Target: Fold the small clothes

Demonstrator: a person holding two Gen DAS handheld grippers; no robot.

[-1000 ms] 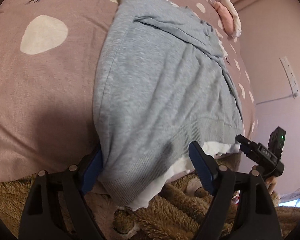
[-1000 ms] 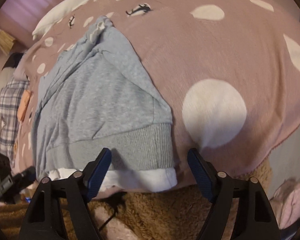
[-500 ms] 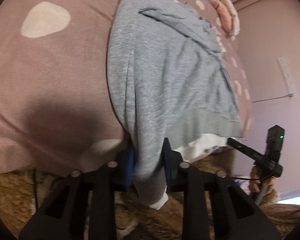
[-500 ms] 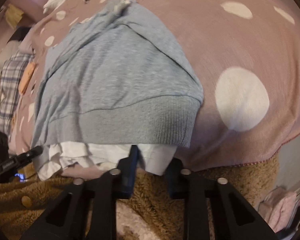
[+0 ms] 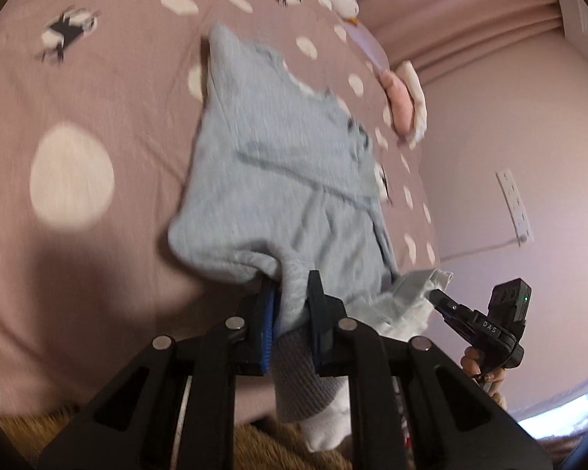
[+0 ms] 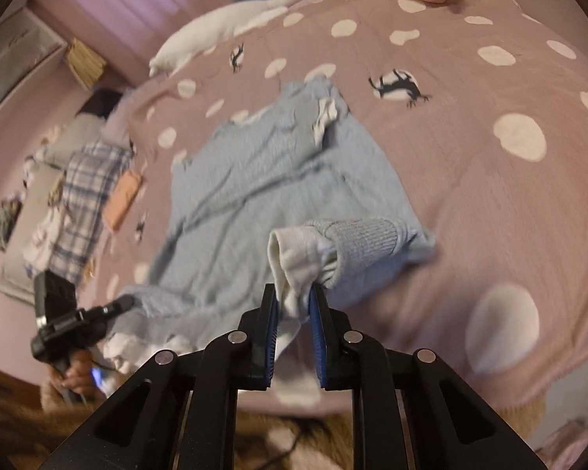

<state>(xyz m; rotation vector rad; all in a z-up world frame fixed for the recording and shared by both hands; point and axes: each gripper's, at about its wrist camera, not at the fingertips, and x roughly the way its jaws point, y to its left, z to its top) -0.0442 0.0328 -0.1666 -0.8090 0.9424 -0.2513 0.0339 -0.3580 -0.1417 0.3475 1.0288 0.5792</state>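
A small grey sweater (image 5: 294,164) with a ribbed hem and a white under-layer lies on the mauve dotted bedspread (image 5: 78,90). My left gripper (image 5: 290,293) is shut on one bottom corner of the sweater, and grey ribbing hangs down between its fingers. My right gripper (image 6: 293,297) is shut on the other bottom corner, pinching the white layer beside the grey ribbed hem (image 6: 364,235). Both corners are lifted off the bed. In the left wrist view the right gripper (image 5: 435,293) shows at the right; in the right wrist view the left gripper (image 6: 129,302) shows at the lower left.
A white goose plush (image 6: 231,19) lies at the head of the bed. Folded pink and white clothes (image 5: 405,105) sit near the bed's far edge. A plaid garment (image 6: 82,196) lies beside the bed. A brown fuzzy blanket (image 5: 254,450) covers the near edge.
Both grippers went from wide open around the sweater's hem to shut on its two bottom corners, then rose, lifting the hem off the bed.
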